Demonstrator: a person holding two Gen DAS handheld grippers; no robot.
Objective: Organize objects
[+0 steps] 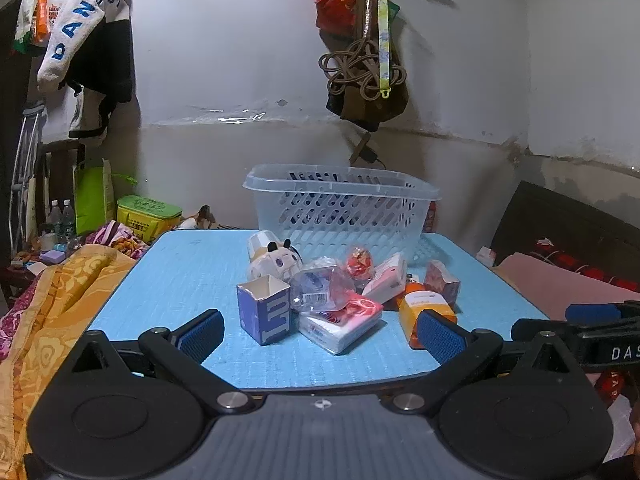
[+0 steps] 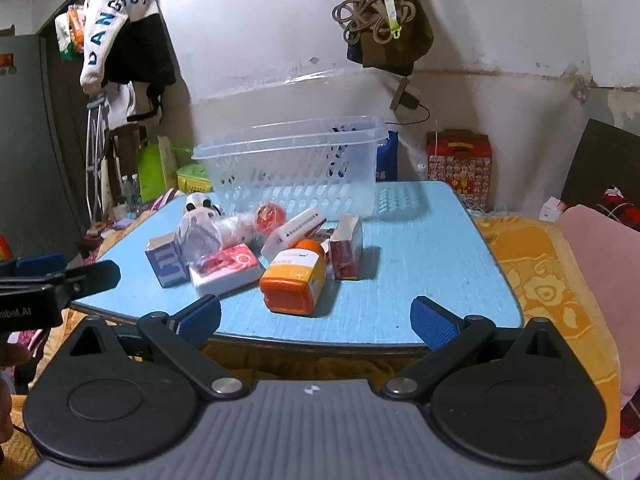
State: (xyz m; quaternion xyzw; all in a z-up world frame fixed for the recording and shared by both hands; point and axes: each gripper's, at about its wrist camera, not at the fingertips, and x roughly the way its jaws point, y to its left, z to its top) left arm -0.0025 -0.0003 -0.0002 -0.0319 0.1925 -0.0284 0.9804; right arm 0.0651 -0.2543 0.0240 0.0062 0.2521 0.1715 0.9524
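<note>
Two low wrist views faced the same cluttered blue surface (image 1: 168, 280) from its near edge.

The left view looked straight toward the basket (image 1: 340, 204) at twelve o'clock, close in. The right view sat further toward three o'clock, angled toward eleven o'clock. Both shared the basket (image 2: 292, 164), the pile and the back wall.

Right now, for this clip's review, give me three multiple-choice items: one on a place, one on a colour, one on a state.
1. Where does the basket stand?
A. at the table's far edge, behind the pile
B. on the floor
C. on the bed

2. What colour is the table top?
A. red
B. light blue
C. black

3. How are the right tongs?
A. shut on a box
B. open, holding nothing
C. shut on the basket

Answers: A, it stands behind the clutter; B, the surface shows blue; B, the blue pads stand apart, nothing between them.
</note>
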